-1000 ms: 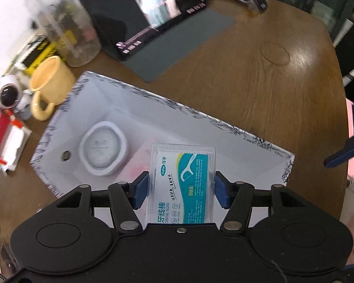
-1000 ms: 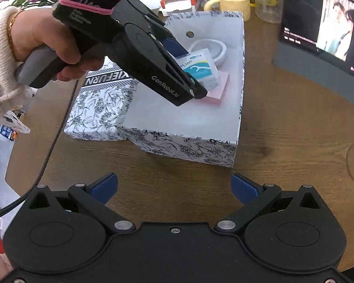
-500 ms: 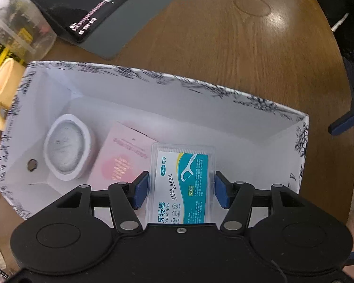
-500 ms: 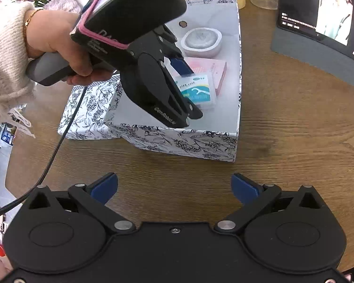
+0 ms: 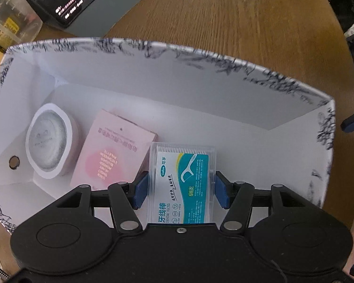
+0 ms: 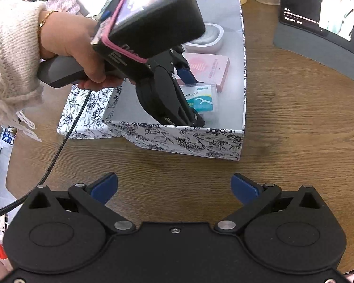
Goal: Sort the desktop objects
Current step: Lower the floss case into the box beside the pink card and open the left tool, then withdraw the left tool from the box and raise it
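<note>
Lowered since a second ago, the left gripper (image 5: 181,188) now pinches the clear dental floss box (image 5: 183,181) inside the floral-print cardboard box (image 5: 200,54), ready for release; the right gripper (image 6: 174,186) waits spread.

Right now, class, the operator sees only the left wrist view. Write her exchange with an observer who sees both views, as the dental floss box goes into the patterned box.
Operator: Is my other gripper carrying anything?
Observer: No. The right hand-held gripper is open and empty, above the bare table.
Operator: What is beside the patterned box?
Observer: A second patterned piece, perhaps its lid, lies at the box's left side.
Operator: How low am I?
Observer: The left hand-held gripper has its tips below the box's near rim, shut on the dental floss box.
</note>
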Demonstrator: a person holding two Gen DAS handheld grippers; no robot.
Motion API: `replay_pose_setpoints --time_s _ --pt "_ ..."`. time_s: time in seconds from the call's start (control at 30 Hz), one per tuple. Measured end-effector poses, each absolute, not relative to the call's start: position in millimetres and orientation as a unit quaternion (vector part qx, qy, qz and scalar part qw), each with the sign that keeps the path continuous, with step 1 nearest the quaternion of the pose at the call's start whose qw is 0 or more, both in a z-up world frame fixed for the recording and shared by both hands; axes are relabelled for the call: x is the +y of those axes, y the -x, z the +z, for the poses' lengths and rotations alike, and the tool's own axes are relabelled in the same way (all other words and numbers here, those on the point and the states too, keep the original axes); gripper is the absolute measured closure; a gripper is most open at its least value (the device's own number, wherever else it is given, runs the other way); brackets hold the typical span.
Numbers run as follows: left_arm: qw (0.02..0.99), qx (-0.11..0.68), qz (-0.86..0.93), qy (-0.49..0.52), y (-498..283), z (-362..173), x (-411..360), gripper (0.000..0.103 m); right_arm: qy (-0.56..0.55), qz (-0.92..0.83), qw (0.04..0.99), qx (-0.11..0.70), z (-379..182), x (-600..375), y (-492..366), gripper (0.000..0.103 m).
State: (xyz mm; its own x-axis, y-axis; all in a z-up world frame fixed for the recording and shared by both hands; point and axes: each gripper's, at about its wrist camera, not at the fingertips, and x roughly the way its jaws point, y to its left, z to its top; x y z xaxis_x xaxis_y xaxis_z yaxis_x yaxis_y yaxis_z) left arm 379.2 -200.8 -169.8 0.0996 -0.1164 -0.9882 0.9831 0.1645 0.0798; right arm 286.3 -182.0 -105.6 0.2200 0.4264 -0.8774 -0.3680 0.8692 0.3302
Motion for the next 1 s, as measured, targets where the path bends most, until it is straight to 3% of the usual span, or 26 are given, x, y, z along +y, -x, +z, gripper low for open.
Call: replay_pose_setpoints --time_s 0.13,0.3,0.37,0.47,1.0 --pt "0.592 0.489 -0.464 -0.442 -383 -169 -199 0.045 -0.023 0.255 0.779 0.572 -107 -181 -286 0.0" --pt "0.607 0.485 -0.459 -0.432 -386 -159 -196 0.034 -0.027 0.257 0.779 0.572 -107 -182 -286 0.0" --pt "0.626 0.468 -0.453 -0.428 -387 -149 -194 0.019 -0.026 0.255 0.78 0.57 -106 -183 -285 0.0" --pt "0.658 0.448 -0.445 -0.412 -390 -130 -189 0.008 -0.025 0.253 0.783 0.568 -105 -186 -284 0.0" --pt "0.81 0.397 -0.369 -0.225 -366 -33 -139 0.0 0.001 0.253 0.807 0.534 -86 -190 -262 0.0"
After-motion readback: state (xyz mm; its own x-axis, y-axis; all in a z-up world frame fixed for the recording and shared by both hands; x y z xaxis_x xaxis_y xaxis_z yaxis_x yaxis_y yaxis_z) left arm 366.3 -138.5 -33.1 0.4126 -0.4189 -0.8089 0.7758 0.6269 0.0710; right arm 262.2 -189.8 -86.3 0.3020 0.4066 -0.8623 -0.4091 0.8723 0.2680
